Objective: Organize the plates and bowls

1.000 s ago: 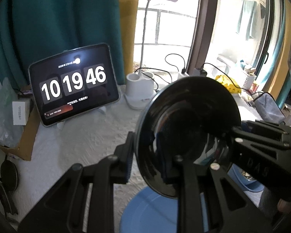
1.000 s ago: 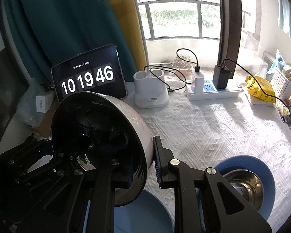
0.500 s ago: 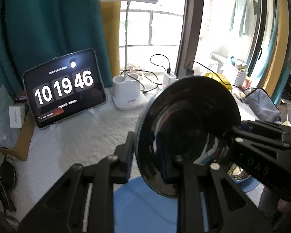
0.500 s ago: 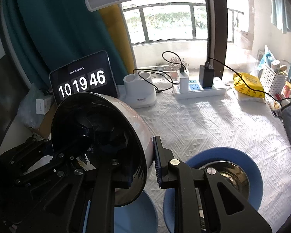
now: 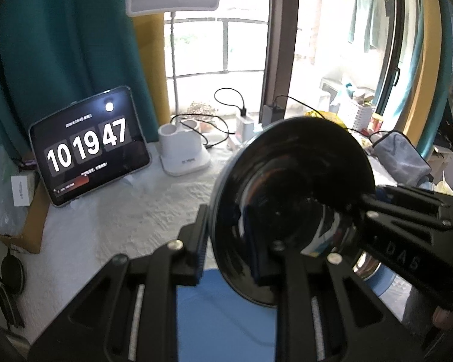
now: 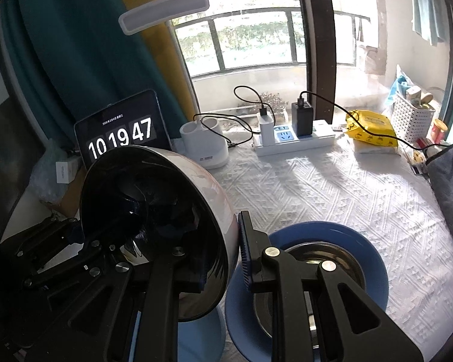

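Observation:
A bowl (image 5: 290,199), black inside and white outside, is held tilted in the air by both grippers. My left gripper (image 5: 226,247) is shut on its left rim. My right gripper (image 6: 223,259) is shut on its opposite rim, where the bowl (image 6: 154,211) fills the left of the right wrist view. Below it lies a light blue plate (image 5: 223,316). To the right a darker blue plate (image 6: 347,241) holds a steel bowl (image 6: 338,259).
On the white tablecloth (image 6: 332,187) stand a tablet clock (image 5: 87,147), a white lamp base (image 5: 184,154), a power strip (image 6: 293,141), a yellow pack (image 6: 371,132), a white basket (image 6: 413,117) and a grey cloth (image 6: 450,181).
Both grippers and the bowl have risen and pulled back together. The tabletop objects look lower and farther, and the blue plate with the steel bowl shows more fully.

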The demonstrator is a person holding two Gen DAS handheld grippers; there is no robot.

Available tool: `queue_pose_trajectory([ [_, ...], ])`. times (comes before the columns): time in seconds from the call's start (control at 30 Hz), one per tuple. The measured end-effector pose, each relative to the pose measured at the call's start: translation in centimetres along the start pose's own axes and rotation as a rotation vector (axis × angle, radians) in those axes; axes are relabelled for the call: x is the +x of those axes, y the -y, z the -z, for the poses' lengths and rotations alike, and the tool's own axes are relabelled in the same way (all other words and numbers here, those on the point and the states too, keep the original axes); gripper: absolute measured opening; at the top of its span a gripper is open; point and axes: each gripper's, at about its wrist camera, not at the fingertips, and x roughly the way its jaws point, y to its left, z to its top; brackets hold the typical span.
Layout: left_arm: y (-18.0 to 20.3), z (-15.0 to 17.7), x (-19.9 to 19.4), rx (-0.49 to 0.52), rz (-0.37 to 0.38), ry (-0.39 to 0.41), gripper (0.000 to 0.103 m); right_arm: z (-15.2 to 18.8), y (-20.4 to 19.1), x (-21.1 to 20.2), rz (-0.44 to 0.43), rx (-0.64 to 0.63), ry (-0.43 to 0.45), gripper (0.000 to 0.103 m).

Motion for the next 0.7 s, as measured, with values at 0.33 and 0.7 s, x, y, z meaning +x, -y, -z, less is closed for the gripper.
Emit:
queue_pose_trajectory([
  [0.33,3.7,-0.1,-0.1,0.038,0.020,-0.001,0.023,0.7,2.9,-2.0,0.009,0.036,0.020,0.019],
  [0.7,8.4,0.5,0.7,0.084,0.056,-0.024,0.023,2.4,7.3,-3.8,0.039,0.086,0.024,0.019],
])
